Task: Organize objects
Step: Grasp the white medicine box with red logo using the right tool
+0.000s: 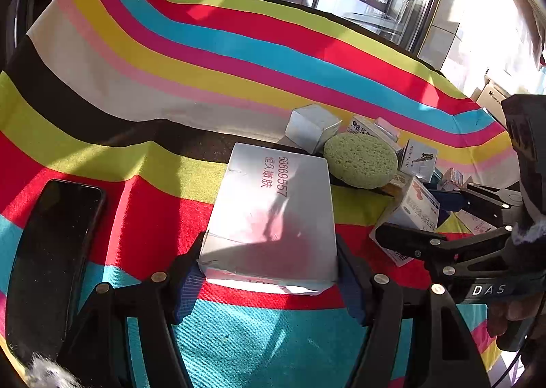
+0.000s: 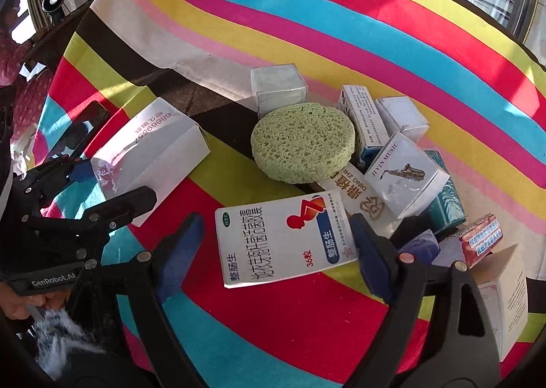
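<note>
left gripper (image 1: pixel 269 272): jaws clamped on silver carton (image 1: pixel 273 214) | right gripper (image 2: pixel 276 241): jaws part-open, medicine box (image 2: pixel 286 238) between, only right pad touching

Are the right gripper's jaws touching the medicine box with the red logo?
Cannot tell. In the right wrist view the right gripper straddles the medicine box; one jaw meets its edge, while striped cloth shows beside the other.

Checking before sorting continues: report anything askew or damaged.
The small boxes lie jumbled at odd angles beside the round green sponge. The large white box in the left gripper has a crumpled corner.
</note>
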Demonstrator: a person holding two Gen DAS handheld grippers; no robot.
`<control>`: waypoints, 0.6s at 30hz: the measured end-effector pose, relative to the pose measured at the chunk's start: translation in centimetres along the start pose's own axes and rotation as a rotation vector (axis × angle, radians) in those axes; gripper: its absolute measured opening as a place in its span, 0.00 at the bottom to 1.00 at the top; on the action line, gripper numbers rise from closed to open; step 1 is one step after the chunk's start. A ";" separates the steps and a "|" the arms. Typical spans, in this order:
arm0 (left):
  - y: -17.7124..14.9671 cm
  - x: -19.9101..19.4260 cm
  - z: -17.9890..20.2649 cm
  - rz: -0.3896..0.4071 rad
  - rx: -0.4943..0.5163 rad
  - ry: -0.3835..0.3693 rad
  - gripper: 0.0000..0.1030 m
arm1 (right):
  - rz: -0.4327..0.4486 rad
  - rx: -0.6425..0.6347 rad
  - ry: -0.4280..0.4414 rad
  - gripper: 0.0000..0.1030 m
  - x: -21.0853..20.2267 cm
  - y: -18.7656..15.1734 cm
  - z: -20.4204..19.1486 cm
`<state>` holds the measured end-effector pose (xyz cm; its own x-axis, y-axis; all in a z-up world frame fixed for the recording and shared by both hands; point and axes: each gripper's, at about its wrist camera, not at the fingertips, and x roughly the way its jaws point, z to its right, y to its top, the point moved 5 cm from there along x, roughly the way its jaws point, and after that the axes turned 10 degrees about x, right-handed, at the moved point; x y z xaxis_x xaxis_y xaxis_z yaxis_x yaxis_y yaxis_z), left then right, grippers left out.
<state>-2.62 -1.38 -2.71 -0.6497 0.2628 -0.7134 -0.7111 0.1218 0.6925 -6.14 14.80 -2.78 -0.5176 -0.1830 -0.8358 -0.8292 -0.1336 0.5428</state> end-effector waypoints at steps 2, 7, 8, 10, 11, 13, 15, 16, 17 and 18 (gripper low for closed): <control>0.0 0.0 0.0 -0.001 0.003 0.003 0.67 | -0.004 0.013 -0.001 0.73 0.0 -0.5 -0.2; 0.0 0.0 0.0 -0.002 0.010 0.008 0.67 | 0.002 0.104 -0.028 0.71 -0.9 -1.7 0.3; 0.0 0.0 0.0 -0.002 0.010 0.009 0.67 | 0.003 0.124 -0.034 0.71 -1.1 -2.0 0.4; 0.0 0.0 0.0 -0.002 0.010 0.009 0.67 | 0.006 0.154 -0.058 0.71 -1.6 -2.7 0.4; 0.0 0.0 0.1 -0.003 0.010 0.010 0.67 | 0.008 0.167 -0.072 0.71 -1.9 -3.1 0.4; -0.1 0.0 0.1 -0.003 0.012 0.011 0.67 | 0.009 0.191 -0.090 0.71 -2.7 -4.2 0.5; -0.2 -0.1 0.2 -0.007 0.022 0.016 0.67 | 0.004 0.207 -0.105 0.71 -3.4 -5.3 0.6; -0.2 -0.1 0.4 -0.013 0.032 0.021 0.67 | 0.003 0.216 -0.116 0.71 -3.8 -5.8 0.8; -0.3 -0.2 0.6 -0.019 0.043 0.025 0.67 | 0.001 0.226 -0.126 0.71 -4.2 -6.3 1.1; -0.5 -0.3 0.8 -0.024 0.052 0.024 0.67 | 0.001 0.239 -0.132 0.71 -4.7 -6.8 1.4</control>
<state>-1.85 -0.75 -2.75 -0.6391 0.2362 -0.7320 -0.7123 0.1773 0.6791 1.65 17.93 -2.65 -0.5284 -0.0523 -0.8474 -0.8468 0.1033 0.5217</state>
